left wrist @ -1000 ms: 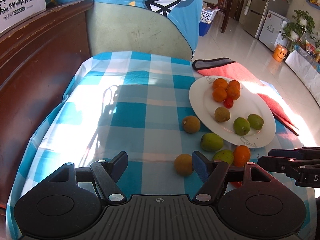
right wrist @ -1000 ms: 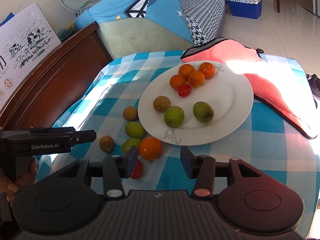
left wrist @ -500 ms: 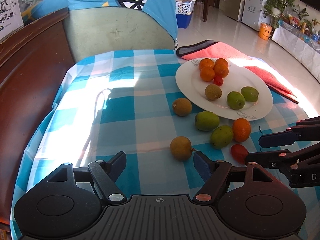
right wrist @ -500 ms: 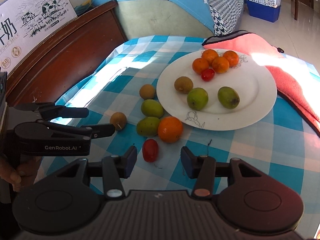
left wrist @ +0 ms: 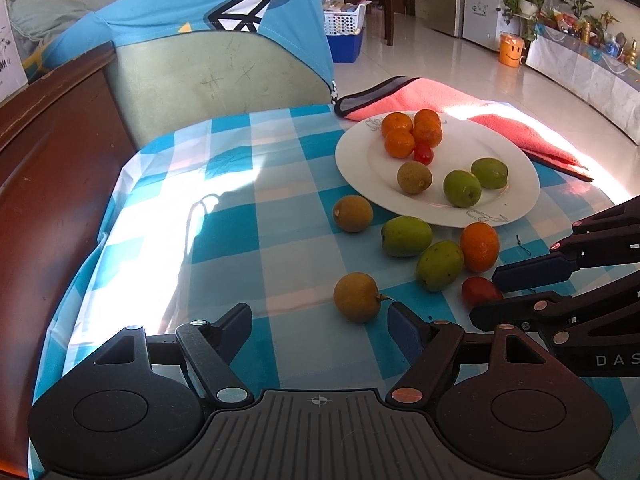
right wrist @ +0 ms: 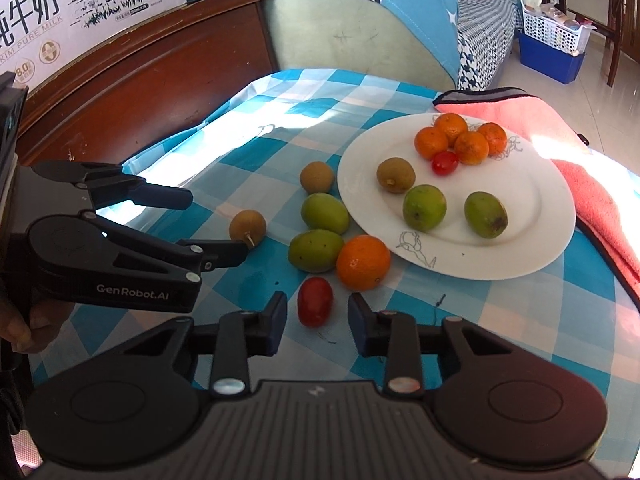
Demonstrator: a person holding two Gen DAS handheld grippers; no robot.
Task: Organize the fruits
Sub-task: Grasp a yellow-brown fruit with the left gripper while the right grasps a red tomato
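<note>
Eight fruits sat on the white plate point(right wrist: 532, 248): four small oranges point(right wrist: 472, 147) clustered at its far rim, one cherry tomato point(right wrist: 444, 162) touching them, one brown fruit point(right wrist: 395, 175) and two green ones point(right wrist: 424, 207) nearer the front. Six more lay loose on the checked tablecloth point(right wrist: 256, 160) just beside the plate's near-left edge: two brown fruits point(right wrist: 317, 177), two green fruits point(right wrist: 324, 213), one orange point(right wrist: 363, 262) and one red tomato point(right wrist: 315, 301).

The right gripper point(right wrist: 316, 322) was closing, its blue-padded fingers bracketing that loose tomato with a sliver of gap on either side, not pressing yet. The left gripper point(left wrist: 320, 326) stood wide apart, holding nothing, with a stemmed brown fruit point(left wrist: 357, 297), farthest from the plate, just off its right fingertip.

The plate was smooth, glossy and oval-looking, with a thin line drawing at the rim. The oranges looked dimpled, the green fruits egg-shaped and speckled, the brown ones dull and round. A fuzzy pink towel point(right wrist: 592, 196) lay behind the plate.
</note>
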